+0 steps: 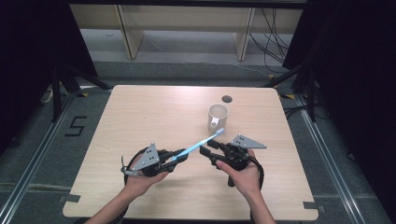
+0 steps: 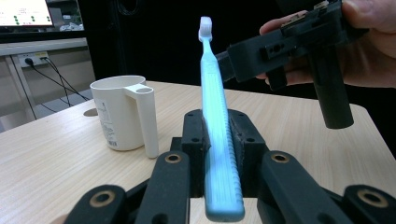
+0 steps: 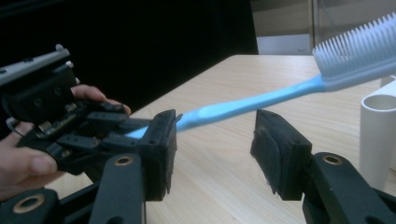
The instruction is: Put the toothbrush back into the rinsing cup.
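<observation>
Left tongs (image 1: 180,155) are clamped tight on the handle of a light blue toothbrush (image 1: 198,143), low and near the front of the wooden table (image 1: 140,116), and the brush angles up and away to the right, off the table surface, its white bristle head ending just short of the cream mug (image 1: 217,116). In the left gripper view the handle (image 2: 217,140) sits squeezed between the two black jaws and rises steeply, with the mug (image 2: 122,112) standing upright on the table to its left, handle facing the camera. Over to the right tongs (image 1: 208,151): they're spread wide, holding nothing, and in the right gripper view the toothbrush (image 3: 261,102) crosses just beyond the open jaws, bristles (image 3: 355,42) pointing up at top right.
</observation>
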`<state>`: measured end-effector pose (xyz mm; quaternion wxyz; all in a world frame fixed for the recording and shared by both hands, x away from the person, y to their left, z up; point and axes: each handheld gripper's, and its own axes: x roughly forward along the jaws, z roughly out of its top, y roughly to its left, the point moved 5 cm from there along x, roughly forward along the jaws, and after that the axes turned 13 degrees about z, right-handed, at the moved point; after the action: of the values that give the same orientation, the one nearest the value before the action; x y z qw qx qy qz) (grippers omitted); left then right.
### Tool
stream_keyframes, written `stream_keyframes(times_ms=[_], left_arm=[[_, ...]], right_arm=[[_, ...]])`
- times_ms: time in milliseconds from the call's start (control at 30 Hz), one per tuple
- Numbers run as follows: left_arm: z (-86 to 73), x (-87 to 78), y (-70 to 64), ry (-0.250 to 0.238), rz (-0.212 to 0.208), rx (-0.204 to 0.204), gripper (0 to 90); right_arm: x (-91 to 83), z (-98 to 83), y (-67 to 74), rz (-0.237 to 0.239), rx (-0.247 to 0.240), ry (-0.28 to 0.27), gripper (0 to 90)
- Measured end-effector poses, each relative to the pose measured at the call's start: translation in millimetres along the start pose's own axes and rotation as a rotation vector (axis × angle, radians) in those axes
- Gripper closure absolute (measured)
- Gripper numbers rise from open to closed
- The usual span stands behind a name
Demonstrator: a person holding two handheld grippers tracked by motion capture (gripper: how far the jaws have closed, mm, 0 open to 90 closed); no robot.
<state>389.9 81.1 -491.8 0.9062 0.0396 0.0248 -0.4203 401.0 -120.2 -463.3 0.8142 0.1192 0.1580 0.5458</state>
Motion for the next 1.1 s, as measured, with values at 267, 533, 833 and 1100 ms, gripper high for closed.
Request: stream_keyframes(times_ms=[267, 533, 833, 1100], left_arm=[[0.7, 0.2, -0.3, -0.007, 0.004, -0.001, 77.7], [1.9, -0.2, 0.0, -0.018, 0.015, 0.000, 77.7], [3.2, 0.3, 1.2, -0.025, 0.023, -0.004, 77.7], [0.5, 1.5, 0.7, -0.012, 0.029, 0.002, 77.6]], right_arm=[[4.0, 4.6, -1.1, 0.006, 0.009, -0.016, 49.7], [8.4, 10.2, -1.8, -0.007, 0.046, -0.033, 50.5], [15.0, 18.1, -1.7, 0.010, 0.091, -0.080, 53.3], [16.9, 21.9, 1.5, 0.016, 0.136, -0.099, 66.7]])
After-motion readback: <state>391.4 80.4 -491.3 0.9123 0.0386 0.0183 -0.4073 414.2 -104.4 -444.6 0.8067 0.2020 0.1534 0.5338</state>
